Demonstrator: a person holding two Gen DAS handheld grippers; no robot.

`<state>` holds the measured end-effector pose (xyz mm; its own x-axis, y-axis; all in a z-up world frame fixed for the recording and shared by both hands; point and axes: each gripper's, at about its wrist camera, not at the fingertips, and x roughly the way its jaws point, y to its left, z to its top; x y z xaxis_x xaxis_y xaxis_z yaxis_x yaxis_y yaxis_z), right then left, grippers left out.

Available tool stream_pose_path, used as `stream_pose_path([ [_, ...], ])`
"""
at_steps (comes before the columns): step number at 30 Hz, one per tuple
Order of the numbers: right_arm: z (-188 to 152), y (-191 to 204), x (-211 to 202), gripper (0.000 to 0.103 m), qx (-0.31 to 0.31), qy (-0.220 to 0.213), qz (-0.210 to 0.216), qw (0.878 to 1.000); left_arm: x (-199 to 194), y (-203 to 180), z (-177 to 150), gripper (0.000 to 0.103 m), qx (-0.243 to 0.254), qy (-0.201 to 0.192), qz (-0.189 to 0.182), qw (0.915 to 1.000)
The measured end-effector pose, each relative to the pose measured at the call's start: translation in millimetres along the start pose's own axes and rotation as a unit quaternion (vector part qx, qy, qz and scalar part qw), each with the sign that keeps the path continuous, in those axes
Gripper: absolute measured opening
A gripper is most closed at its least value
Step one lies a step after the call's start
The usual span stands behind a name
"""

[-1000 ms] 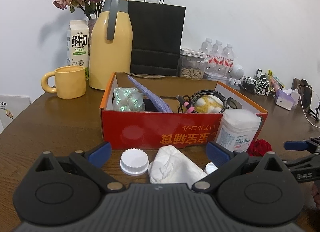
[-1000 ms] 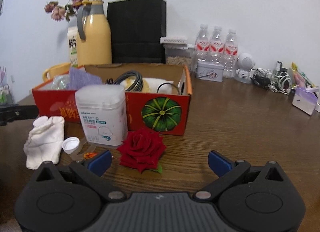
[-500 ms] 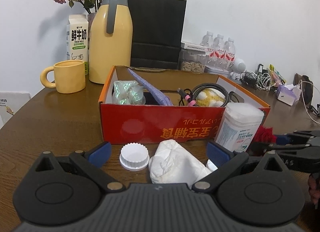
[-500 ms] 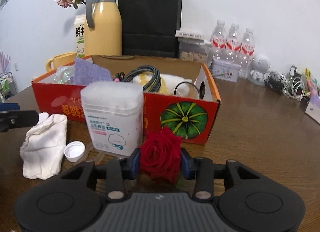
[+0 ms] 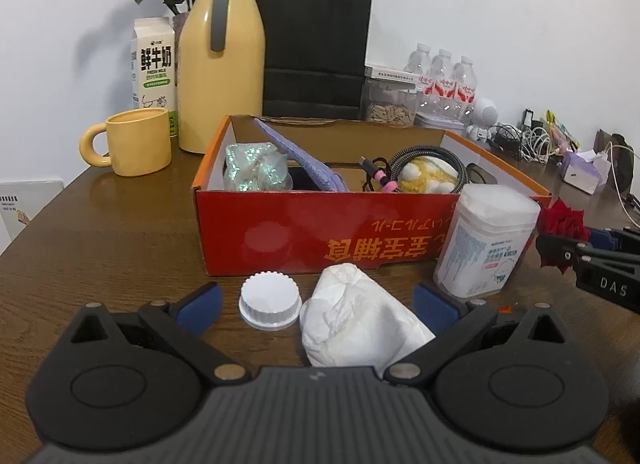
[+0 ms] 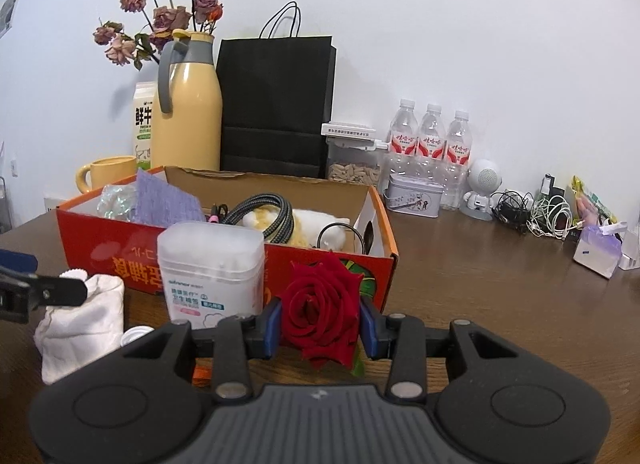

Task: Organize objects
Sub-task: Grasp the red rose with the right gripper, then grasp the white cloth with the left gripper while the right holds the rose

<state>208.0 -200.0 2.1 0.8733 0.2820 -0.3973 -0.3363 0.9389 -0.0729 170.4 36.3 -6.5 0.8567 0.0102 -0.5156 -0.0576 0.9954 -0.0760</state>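
A red rose [image 6: 318,310] is pinched between the blue pads of my right gripper [image 6: 320,326], lifted a little off the wooden table in front of the red cardboard box [image 6: 136,260]. From the left wrist view the rose [image 5: 560,223] shows at the right, held by that gripper. My left gripper [image 5: 316,304] stands open low over the table, with a white cloth bundle [image 5: 356,324] and a white screw lid [image 5: 270,302] between its fingers, untouched. A white cotton-swab tub [image 5: 486,240] stands at the box's near right corner.
The box [image 5: 320,236] holds a shiny bag, a purple cloth, cables and a plush toy. Behind it stand a yellow mug [image 5: 134,141], a yellow jug [image 5: 220,59], a milk carton, a black paper bag [image 6: 276,103] and water bottles [image 6: 430,143]. Cables and small items crowd the far right.
My right gripper went from open around the rose to shut on it, then raised it slightly. The left gripper stayed open and nearly still.
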Motion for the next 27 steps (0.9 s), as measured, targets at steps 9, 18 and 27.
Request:
stream_pose_path([
  [9, -1, -3, -2, 0.038, 0.008, -0.008, 0.005, 1.000, 6, -16, -7, 0.103, 0.035, 0.017, 0.005, 0.9992],
  [18, -2, -3, -5, 0.038, 0.007, -0.017, 0.011, 1.000, 19, -24, -10, 0.103, 0.038, 0.062, 0.006, 0.9973],
  [27, -3, -1, -8, 0.039, 0.005, -0.018, 0.020, 1.000, 22, -20, -10, 0.103, 0.020, 0.069, 0.011, 0.9974],
])
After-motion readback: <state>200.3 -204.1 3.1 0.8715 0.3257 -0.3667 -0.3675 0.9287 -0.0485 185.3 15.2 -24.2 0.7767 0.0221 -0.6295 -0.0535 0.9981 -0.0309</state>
